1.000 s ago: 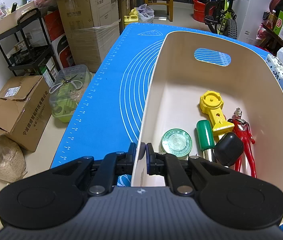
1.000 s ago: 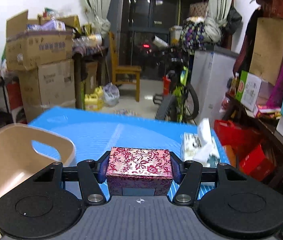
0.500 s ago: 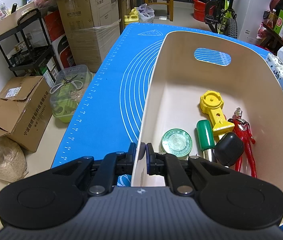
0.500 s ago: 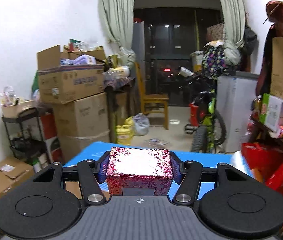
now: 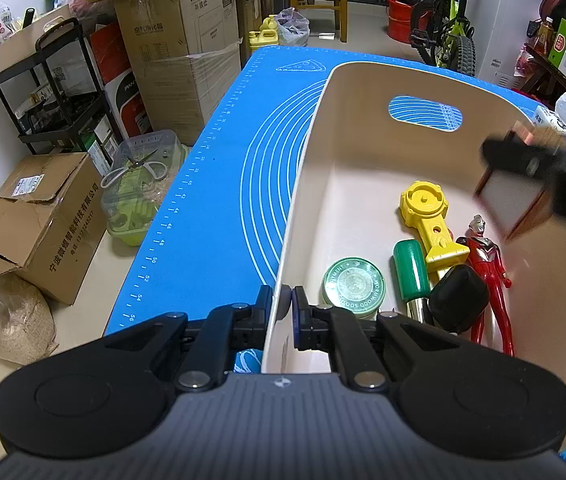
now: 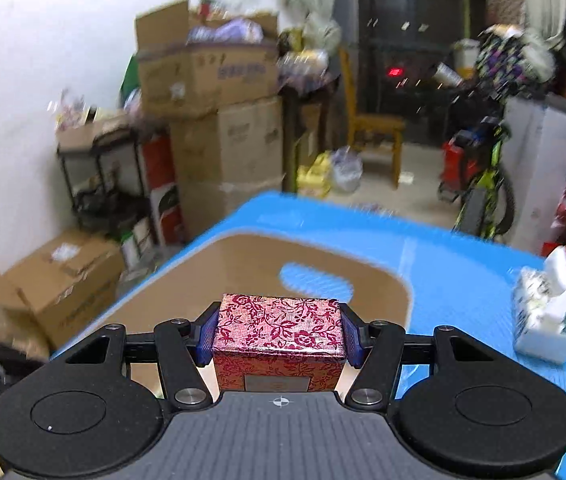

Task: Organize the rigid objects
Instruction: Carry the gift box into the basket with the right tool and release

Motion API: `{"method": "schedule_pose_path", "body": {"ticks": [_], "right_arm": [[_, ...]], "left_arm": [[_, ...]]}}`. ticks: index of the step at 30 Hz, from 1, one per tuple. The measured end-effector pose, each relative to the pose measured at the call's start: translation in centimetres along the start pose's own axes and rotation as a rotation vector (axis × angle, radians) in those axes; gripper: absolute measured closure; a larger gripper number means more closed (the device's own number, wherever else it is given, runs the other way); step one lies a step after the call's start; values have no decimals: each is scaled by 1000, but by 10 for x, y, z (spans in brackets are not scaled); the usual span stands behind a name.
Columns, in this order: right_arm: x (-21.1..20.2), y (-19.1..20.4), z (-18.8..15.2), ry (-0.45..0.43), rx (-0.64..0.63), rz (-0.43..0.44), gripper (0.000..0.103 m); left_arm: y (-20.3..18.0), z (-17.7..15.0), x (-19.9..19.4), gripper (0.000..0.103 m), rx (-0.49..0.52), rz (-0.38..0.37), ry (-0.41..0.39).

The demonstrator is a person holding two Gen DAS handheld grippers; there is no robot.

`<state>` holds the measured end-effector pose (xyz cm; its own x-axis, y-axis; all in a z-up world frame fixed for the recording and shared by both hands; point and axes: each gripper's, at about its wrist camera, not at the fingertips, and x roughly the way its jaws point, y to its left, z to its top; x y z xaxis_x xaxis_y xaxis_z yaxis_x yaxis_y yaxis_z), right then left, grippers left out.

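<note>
My left gripper (image 5: pixel 282 312) is shut on the near wall of the beige bin (image 5: pixel 363 132), which stands on the blue mat (image 5: pixel 219 200). In the bin lie a green round tin (image 5: pixel 353 286), a yellow toy (image 5: pixel 429 220), a green-handled tool (image 5: pixel 411 270), a black knob (image 5: pixel 459 298) and a red figurine (image 5: pixel 487 264). My right gripper (image 6: pixel 279 338) is shut on a red floral box (image 6: pixel 279 330), held above the bin (image 6: pixel 323 256). It shows blurred in the left wrist view (image 5: pixel 511 204) over the bin's right side.
A tissue pack (image 6: pixel 543 316) lies on the mat to the right of the bin. Cardboard boxes (image 5: pixel 39 216), a clear container with scissors (image 5: pixel 139 184) and a black shelf (image 5: pixel 55 92) stand on the floor to the left. A bicycle (image 5: pixel 447 32) and a chair stand behind.
My right gripper has swung left and tilted down with the floral box, coming over the bin and into the left wrist view. The left gripper has not moved.
</note>
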<state>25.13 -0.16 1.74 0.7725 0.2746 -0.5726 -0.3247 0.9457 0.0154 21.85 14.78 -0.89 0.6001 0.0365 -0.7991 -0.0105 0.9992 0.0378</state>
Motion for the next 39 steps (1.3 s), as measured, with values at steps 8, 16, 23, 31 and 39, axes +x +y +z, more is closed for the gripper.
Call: {"method": "schedule_pose_path", "body": {"ticks": [8,16,23,31,39], "right_arm": [[17,11,-13,151,-37,42,40],[23,4,-15,191,-10,57,33],[1,-4,-1,121,25,49,12],[-44,-30,14,44,101,-11,3],[-110,-52,18,-26,122,-88,2]], "left_arm": [[1,0,0,91,-2,1,1],[0,0,1,90,1,15,3],[-9,4,-26,32,-10,10,-105],[-28,10,-58,26,-32,26,-163],[-53,13,-104,26,-19,10,-217]]}}
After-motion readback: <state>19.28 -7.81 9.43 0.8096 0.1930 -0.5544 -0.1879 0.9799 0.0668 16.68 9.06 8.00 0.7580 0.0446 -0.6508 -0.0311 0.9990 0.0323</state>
